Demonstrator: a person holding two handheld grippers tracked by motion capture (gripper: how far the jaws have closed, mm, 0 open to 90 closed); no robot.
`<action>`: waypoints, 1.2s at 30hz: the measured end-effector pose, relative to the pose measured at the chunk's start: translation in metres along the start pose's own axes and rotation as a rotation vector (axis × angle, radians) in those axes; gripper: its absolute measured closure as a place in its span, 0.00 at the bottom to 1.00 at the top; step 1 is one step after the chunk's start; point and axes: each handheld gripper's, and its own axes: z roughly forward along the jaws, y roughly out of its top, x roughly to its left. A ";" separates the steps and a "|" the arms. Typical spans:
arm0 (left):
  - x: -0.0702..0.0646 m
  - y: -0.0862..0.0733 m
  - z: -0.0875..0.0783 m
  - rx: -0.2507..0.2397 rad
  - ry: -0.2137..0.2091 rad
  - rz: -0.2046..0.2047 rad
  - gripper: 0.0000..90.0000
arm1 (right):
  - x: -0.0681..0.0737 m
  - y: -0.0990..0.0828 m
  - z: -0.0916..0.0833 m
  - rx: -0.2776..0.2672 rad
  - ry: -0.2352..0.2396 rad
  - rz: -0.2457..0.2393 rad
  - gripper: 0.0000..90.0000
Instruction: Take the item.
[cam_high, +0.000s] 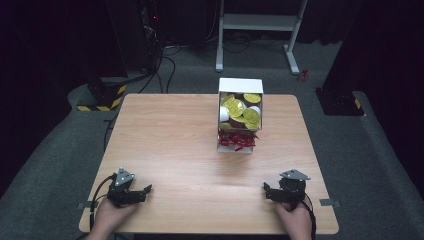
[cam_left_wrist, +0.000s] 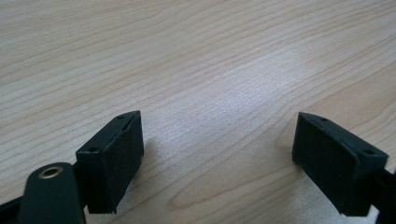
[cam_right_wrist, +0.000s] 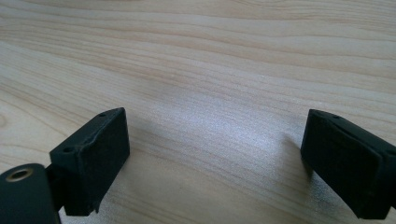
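A: Near edge first. Our left gripper (cam_high: 141, 192) rests low at the table's (cam_high: 175, 145) front-left, in the person's left hand (cam_high: 111, 216). In the left gripper view its jaws stand spread wide with bare wood grain between the pads (cam_left_wrist: 114, 161) — nothing pinched.

B: Same on the other side. The right gripper (cam_high: 265, 191) sits at the front-right in the right hand (cam_high: 295, 222), jaws pointing inward toward the left one. The right gripper view shows its pads (cam_right_wrist: 95, 158) wide apart over bare wood, empty too.

A: So we judge this as the start position — no reach under way, nothing touched.

B: Agreed. The work piece is the white cardboard box (cam_high: 240, 86), well apart from both grippers, at the far middle of the table, slightly right of centre.

A: Orientation: its long axis runs near-to-far, away from the person. The opening faces up, and the raised lid flap stands at the far end. The far part holds round capsules with yellow-green foil lids (cam_high: 236, 109); the near part holds red wrapped sweets (cam_high: 238, 140). We cannot tell whether a divider separates them.

B: Next move, as we judge it — one gripper must travel forward across the bare wood to the box. The right is somewhat nearer. It should come down from above, jaws kept spread, lined up over one capsule or sweet.

A: The contents are heaped, so neighbours may shift.
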 end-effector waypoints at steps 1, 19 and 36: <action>0.000 0.000 0.000 0.002 -0.002 0.002 0.19 | 0.000 0.000 0.000 0.000 0.000 0.000 0.09; 0.000 0.002 0.000 0.013 -0.010 0.018 0.19 | 0.000 0.000 0.000 0.000 0.000 0.000 0.09; -0.006 0.012 -0.015 -0.075 -0.075 -0.019 0.22 | 0.000 0.000 0.000 0.000 0.000 0.000 0.09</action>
